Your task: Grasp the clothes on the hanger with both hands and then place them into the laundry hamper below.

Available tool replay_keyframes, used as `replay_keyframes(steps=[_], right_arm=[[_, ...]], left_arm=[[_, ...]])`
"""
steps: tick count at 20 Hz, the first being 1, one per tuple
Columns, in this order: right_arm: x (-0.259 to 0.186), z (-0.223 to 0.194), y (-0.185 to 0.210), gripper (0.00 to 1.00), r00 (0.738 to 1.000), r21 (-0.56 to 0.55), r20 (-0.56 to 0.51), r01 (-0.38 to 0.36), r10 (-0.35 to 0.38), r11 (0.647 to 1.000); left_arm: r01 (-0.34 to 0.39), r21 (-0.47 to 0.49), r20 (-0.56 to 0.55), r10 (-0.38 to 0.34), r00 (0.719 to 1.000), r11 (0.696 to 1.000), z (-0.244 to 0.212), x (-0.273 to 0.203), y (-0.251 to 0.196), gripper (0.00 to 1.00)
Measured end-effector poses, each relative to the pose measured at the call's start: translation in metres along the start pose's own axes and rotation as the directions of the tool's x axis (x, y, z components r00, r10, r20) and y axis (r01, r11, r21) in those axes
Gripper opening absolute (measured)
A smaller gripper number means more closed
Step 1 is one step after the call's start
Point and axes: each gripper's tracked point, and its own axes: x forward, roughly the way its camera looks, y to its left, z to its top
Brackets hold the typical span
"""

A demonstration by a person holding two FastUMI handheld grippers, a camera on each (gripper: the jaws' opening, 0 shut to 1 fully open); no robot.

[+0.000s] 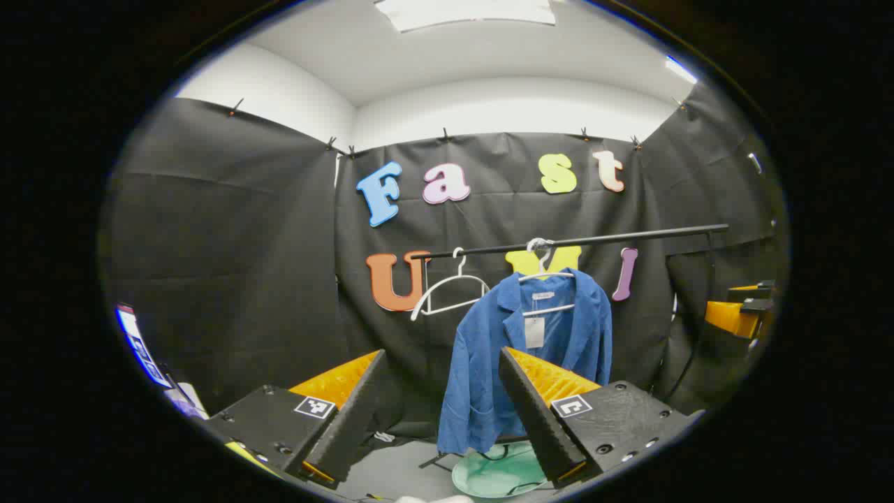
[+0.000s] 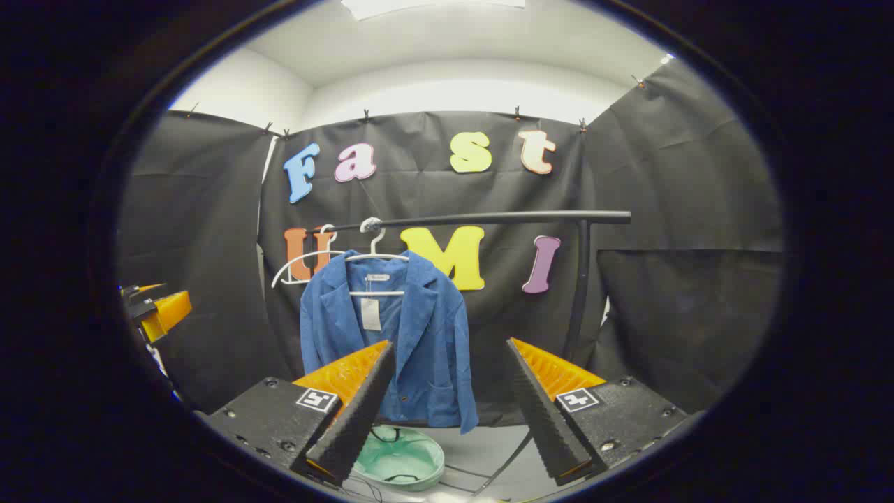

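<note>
Black cloth walls on three sides, white wall and ceiling above, grey floor. Rail [image 1: 569, 241] [image 2: 482, 219]: black bar, horizontal, across back wall; upright post at one end in right gripper view. Jacket [image 1: 482, 363] [image 2: 429, 342]: blue, on white hanger [image 1: 548, 276] [image 2: 377, 255], hooked on rail, hanging straight, white tag at collar, front open. Spare hanger [image 1: 447, 286] [image 2: 297, 262]: white, bare, just beside jacket on same rail. Hamper [image 1: 499, 471] [image 2: 398, 457]: pale green, round, on floor below jacket, rim partly hidden by fingers in both views. Left gripper [image 1: 443, 412]: fingers apart, nothing between them, pointed at jacket, well short of it; right finger overlaps jacket hem in left gripper view. Right gripper [image 2: 447, 405]: fingers apart, empty, aimed just beside jacket, apart from it. Other gripper's orange/black body seen at frame edge in each view. Neither touches jacket.
</note>
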Motion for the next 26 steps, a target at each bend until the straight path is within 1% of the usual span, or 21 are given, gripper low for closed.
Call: replay_keyframes(steps=[1,3,4,7,10,14,16,20,26], right_arm=[[-0.003,-0.001,0.002,0.99,1.0,-0.007,0.003,0.001,-0.001,1.0],[-0.007,0.0,0.003,0.99,1.0,-0.021,0.009,0.007,-0.007,1.0],[-0.008,0.0,0.004,0.99,1.0,-0.025,0.007,0.006,-0.006,1.0],[-0.001,-0.006,0.007,0.99,1.0,-0.037,0.007,0.001,-0.001,0.999],[0.007,-0.007,0.002,0.99,1.0,-0.053,0.003,-0.001,0.001,0.999],[0.029,-0.01,-0.001,0.99,1.0,-0.05,0.002,-0.025,0.025,0.998],[0.044,-0.013,-0.001,0.99,0.999,-0.035,-0.004,-0.035,0.035,0.999],[0.08,-0.021,-0.004,0.99,0.998,-0.034,-0.019,-0.054,0.053,0.998],[0.157,-0.025,0.009,0.99,0.992,-0.028,-0.016,-0.127,0.127,0.991]], left_arm=[[0.01,-0.001,0.0,-0.01,1.0,1.0,0.0,0.0,-0.002,1.0],[0.035,-0.007,0.009,-0.035,0.999,0.999,0.002,0.001,-0.008,0.93],[0.043,-0.009,0.01,-0.043,0.999,0.999,0.003,0.001,-0.011,1.0],[0.067,-0.01,0.009,-0.067,0.998,0.998,0.003,0.005,-0.022,1.0],[0.068,-0.002,0.008,-0.067,0.998,0.998,0.002,0.009,-0.031,1.0],[0.068,0.012,0.016,-0.068,0.998,0.998,0.004,0.017,-0.045,1.0],[0.078,0.015,0.024,-0.078,0.997,0.997,0.005,0.025,-0.054,1.0],[0.074,0.018,0.031,-0.075,0.997,0.997,0.004,0.05,-0.072,1.0],[0.101,0.001,0.054,-0.101,0.993,0.995,-0.011,0.116,-0.114,1.0]])
